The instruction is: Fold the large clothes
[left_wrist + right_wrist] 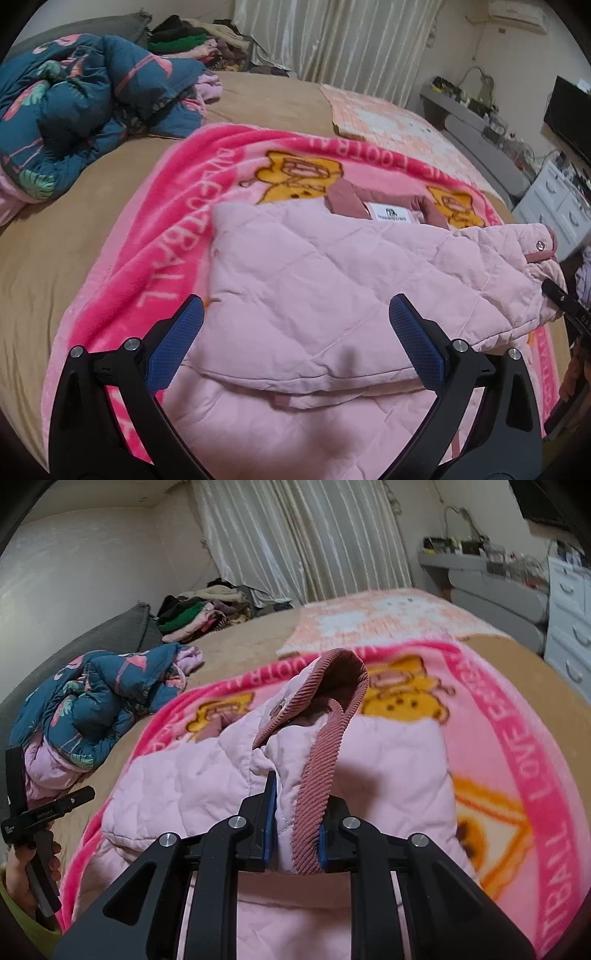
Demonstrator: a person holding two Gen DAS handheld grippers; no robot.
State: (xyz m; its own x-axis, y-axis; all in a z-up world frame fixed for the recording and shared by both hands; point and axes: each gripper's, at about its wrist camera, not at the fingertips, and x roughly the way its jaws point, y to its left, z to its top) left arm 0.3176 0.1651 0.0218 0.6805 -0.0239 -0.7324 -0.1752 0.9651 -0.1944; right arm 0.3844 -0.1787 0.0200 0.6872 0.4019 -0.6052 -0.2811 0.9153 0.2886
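A pale pink quilted jacket point(303, 288) lies partly folded on a bright pink cartoon blanket point(177, 206), collar and white label at the far side. My left gripper point(295, 328) is open and empty, hovering over the jacket's near folded edge. My right gripper point(297, 834) is shut on the jacket's sleeve point(295, 768) at its dusty-pink corduroy cuff point(321, 775) and holds it lifted above the jacket body point(177, 786). The lifted sleeve also shows in the left wrist view point(517, 251) at the right.
A crumpled teal floral quilt point(74, 107) lies at the left of the tan bed point(92, 206). A pile of clothes point(192, 37) sits at the far edge by the curtains. A peach towel point(388, 122) lies beyond the blanket. Grey shelves and white drawers point(569, 627) stand at the right.
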